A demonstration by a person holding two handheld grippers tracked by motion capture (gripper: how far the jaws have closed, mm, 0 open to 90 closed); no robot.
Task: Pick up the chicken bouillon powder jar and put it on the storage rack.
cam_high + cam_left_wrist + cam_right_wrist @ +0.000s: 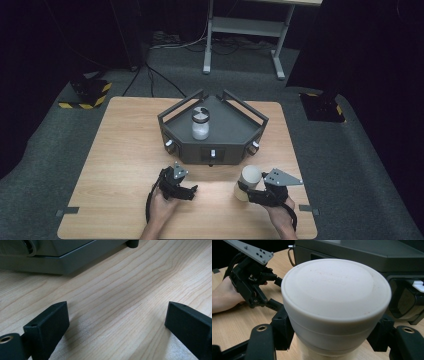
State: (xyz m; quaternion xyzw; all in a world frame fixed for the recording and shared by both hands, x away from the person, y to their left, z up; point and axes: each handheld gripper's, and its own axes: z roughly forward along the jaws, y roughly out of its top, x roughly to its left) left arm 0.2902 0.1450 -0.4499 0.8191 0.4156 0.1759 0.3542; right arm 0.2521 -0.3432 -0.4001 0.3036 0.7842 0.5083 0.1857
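- Wooden bench [115,165] from the high view: my right claw [248,192] grips the white jar [247,181] near the grey tray [212,131]; I'd keep it level while lifting.
- Left gripper view: left claw [117,320] gapes wide, empty over bare wood.
- Right gripper view: jaws clamped on the jar's sides below its lid [335,290].

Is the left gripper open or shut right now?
Open. In the left gripper view its two black jaws stand wide apart over the bare wooden table, nothing between them; left gripper rests near the table's front edge.
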